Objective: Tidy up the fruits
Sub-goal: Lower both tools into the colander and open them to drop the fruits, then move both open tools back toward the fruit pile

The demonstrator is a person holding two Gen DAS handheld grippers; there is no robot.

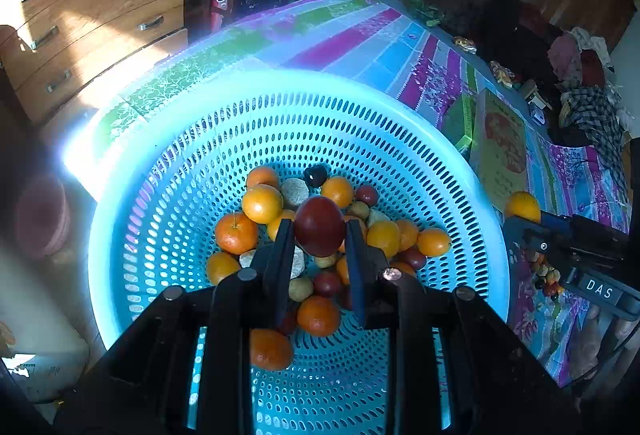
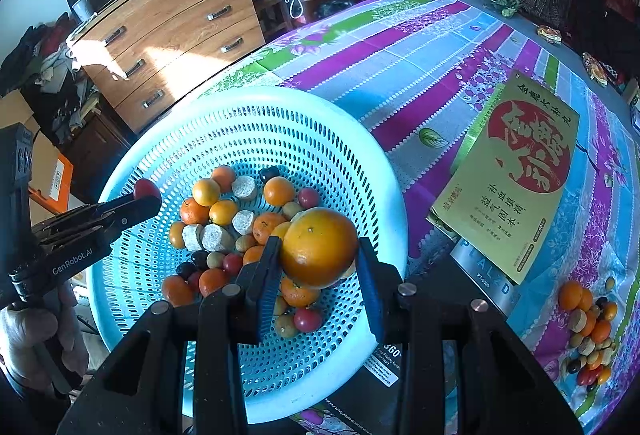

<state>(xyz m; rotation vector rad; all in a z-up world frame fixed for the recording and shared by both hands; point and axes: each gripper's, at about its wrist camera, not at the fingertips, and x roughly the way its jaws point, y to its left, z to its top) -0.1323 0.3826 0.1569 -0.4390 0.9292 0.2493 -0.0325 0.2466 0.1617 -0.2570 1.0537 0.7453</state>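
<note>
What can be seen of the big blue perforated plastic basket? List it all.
The big round light-blue plastic basket has a smooth solid rim and walls and floor pierced by rows of small oval holes. It rests tilted on the striped floral tablecloth, and its near edge overlaps a dark box. A heap of oranges, small red and green fruits and pale cork-like cylinders lies inside. Both hand-held grippers hover above it, each carrying a fruit.

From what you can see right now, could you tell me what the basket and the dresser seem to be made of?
Basket: apparently moulded plastic, light blue, slightly glossy; evenly perforated walls with a smooth rim. Dresser: wood or wood-look laminate, brown grain with a semi-matte sheen where sunlight hits; the drawer handles look like brushed metal. Which of the two it is, I can't tell.
</note>
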